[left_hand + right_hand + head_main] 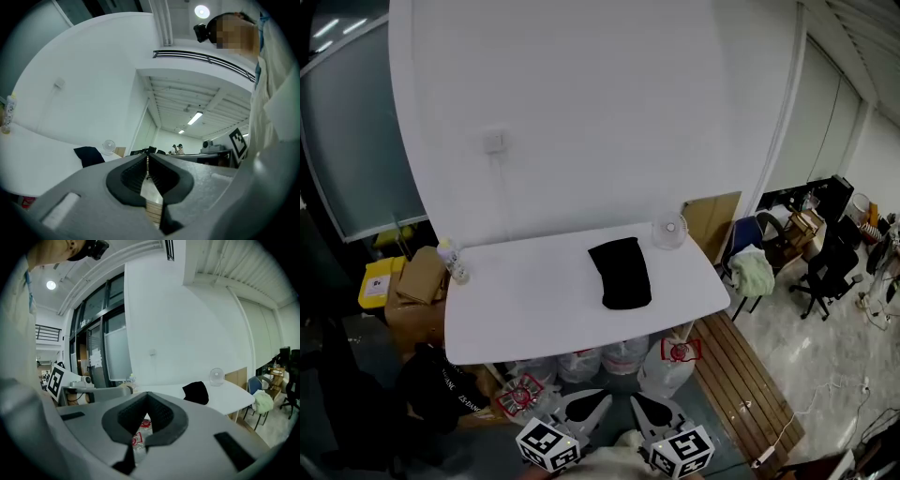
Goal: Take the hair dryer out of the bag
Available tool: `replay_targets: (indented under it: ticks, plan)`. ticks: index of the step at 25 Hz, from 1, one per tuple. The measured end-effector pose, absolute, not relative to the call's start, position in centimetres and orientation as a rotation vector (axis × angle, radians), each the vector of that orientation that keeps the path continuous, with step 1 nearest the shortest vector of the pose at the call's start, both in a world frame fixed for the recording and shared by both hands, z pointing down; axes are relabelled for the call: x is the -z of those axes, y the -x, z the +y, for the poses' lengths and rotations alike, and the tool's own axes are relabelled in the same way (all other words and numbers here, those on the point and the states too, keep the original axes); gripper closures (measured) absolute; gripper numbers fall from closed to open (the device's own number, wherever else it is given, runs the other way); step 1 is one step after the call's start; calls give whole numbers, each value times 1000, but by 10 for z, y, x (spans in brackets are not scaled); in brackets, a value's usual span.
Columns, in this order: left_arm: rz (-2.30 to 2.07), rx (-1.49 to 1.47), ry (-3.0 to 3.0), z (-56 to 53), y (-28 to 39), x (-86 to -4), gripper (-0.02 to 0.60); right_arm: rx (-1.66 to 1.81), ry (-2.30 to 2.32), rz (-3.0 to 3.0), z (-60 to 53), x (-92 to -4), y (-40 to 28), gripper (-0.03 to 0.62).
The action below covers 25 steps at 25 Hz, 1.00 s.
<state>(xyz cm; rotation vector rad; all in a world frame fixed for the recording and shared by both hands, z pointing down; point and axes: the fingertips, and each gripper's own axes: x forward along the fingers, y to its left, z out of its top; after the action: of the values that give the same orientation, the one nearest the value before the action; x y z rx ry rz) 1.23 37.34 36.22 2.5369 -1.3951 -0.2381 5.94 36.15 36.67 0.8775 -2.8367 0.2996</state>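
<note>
Head view, going left to right: a small bottle (453, 261) stands at the far left edge of the white bench (534, 309). Our left claw (589, 406) sits at the bottom middle of the frame, jaws pressed together with nothing between them. Right of centre on the bench lies the black bag (621, 272), flat and a bit lumpy, well apart from both claws. Our right claw (649, 409) is just beside the left one, also closed up and empty. A little round fan (669, 231) stands at the bench's upper right corner.

We can't see the hair dryer itself, so we reckon it's inside the bag. The bag looks like soft cloth, so it'll go limp and slide if we tug it. The dryer should be rigid, smooth plastic with some weight. Our guess is to pin one end of the fabric with one claw and grab the dryer's handle with the other. We can't tell from here which end opens.
</note>
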Motion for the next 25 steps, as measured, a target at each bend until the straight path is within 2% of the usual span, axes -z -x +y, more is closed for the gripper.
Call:
replay_targets:
  ticks: [13,25]
  plan:
    - [-1412,207,-2509,314,-32,-372,562,-385,-829,-2895,300,-369,-76,579]
    - [-1441,186,-2487,234,-80,-362,563,-372,-720,-2908,223,-355,-119,577]
